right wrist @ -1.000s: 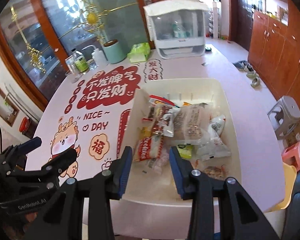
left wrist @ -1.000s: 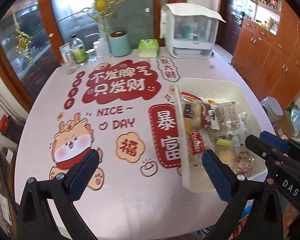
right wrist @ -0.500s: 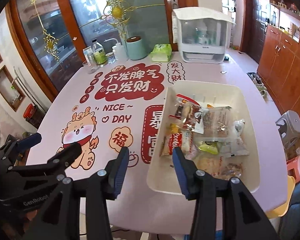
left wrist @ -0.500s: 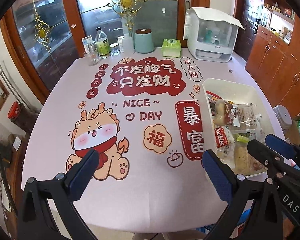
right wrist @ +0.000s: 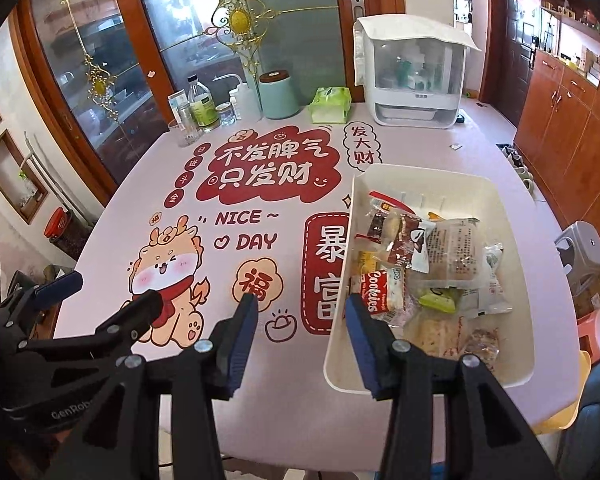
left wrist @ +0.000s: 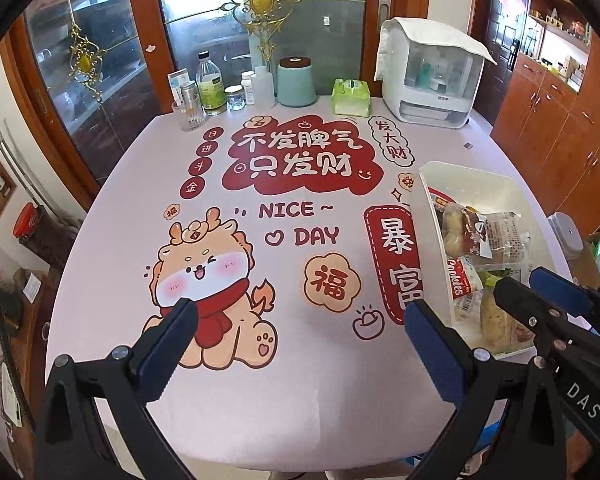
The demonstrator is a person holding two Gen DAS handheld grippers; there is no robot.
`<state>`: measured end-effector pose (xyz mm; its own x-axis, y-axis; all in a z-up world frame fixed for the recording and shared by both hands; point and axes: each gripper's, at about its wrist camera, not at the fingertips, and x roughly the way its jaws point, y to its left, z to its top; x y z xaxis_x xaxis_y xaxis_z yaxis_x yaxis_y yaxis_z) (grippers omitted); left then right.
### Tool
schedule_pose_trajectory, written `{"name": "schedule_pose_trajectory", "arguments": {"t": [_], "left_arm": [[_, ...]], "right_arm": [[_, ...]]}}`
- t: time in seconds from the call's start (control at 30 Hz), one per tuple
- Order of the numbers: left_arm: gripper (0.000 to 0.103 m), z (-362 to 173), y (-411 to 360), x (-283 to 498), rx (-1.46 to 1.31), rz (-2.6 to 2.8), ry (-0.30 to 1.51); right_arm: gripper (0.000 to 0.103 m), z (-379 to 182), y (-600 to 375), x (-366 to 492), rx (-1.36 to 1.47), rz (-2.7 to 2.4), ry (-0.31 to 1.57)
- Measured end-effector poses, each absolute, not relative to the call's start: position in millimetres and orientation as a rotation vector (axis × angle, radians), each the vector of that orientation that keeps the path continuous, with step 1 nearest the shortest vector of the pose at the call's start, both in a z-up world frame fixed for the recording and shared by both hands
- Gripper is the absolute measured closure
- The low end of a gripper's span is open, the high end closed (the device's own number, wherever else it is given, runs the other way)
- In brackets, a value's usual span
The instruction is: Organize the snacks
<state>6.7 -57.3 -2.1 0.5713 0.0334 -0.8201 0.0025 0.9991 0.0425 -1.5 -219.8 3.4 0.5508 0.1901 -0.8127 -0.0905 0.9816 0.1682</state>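
A white plastic bin [right wrist: 440, 172] stands on the right side of the pink printed table [right wrist: 284, 152] and holds several wrapped snacks. Among them are a red "Cookies" pack [right wrist: 380, 292] and a clear bread packet [right wrist: 456, 252]. My right gripper [right wrist: 300, 308] hovers open and empty over the table's near edge, its right finger in front of the bin's left wall. My left gripper [left wrist: 298, 320] is wide open and empty above the cartoon dragon print. The left wrist view shows the bin [left wrist: 424, 200] at the right, with my right gripper [left wrist: 540, 300] in front of it.
Along the table's far edge stand bottles and a glass [left wrist: 210, 88], a teal canister [left wrist: 296, 80], a green tissue pack [left wrist: 351, 98] and a white covered appliance [left wrist: 432, 76]. Wooden cabinets [right wrist: 572, 128] and stools [right wrist: 584, 248] are on the right.
Both grippers have drawn back from the bin toward the table's near edge, so more of the table shows. The right jaws stand slightly wider than a second ago.
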Motion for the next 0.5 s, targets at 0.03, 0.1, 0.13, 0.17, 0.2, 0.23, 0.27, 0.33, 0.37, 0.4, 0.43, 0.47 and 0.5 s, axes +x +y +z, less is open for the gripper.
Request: {"name": "schedule_pose_trajectory", "arguments": {"t": [0.03,0.1,0.13,0.17,0.2,0.23,0.27,0.33,0.37,0.4,0.43,0.47,0.5], "left_arm": [[0.001,-2.3,-55.4,8.1,0.04,0.016,0.964],[0.001,-3.1,-52.6,10.7,0.037,0.013,0.968],[0.001,-3.3,-51.5,12.1,0.035,0.012,0.97],[0.001,-3.8,-49.8,13.4,0.032,0.011,0.972],[0.001,-4.5,-48.6,14.6,0.031,0.009,0.974],[0.001,-5.3,-47.6,16.0,0.03,0.008,0.977],[0.001,-5.8,-46.7,17.0,0.03,0.007,0.978],[0.001,-7.1,-45.7,19.0,0.032,0.004,0.982],[0.001,-7.8,-45.2,20.1,0.032,0.003,0.984],[0.001,-8.3,-44.9,20.3,0.033,0.001,0.985],[0.001,-8.9,-44.5,21.0,0.034,0.0,0.987],[0.001,-9.2,-43.9,21.1,0.035,-0.001,0.988],[0.001,-9.5,-43.4,21.6,0.035,-0.002,0.988]], "right_arm": [[0.057,3.0,-218.4,-0.5,0.112,0.166,0.976],[0.057,3.0,-215.8,0.5,0.11,0.162,0.978],[0.057,2.9,-213.8,0.9,0.108,0.161,0.98],[0.057,2.7,-212.4,1.5,0.107,0.16,0.981],[0.057,2.7,-211.3,1.8,0.107,0.16,0.982],[0.057,2.4,-210.0,2.4,0.105,0.16,0.984],[0.057,2.2,-208.8,2.8,0.104,0.158,0.985],[0.057,1.6,-206.7,4.0,0.103,0.154,0.988],[0.057,1.2,-206.3,4.3,0.103,0.153,0.989],[0.057,0.9,-205.5,4.9,0.104,0.152,0.992],[0.057,0.6,-205.2,4.8,0.105,0.151,0.993],[0.057,0.3,-204.0,5.0,0.106,0.149,0.994],[0.057,0.2,-204.3,5.1,0.106,0.15,0.994]]}}
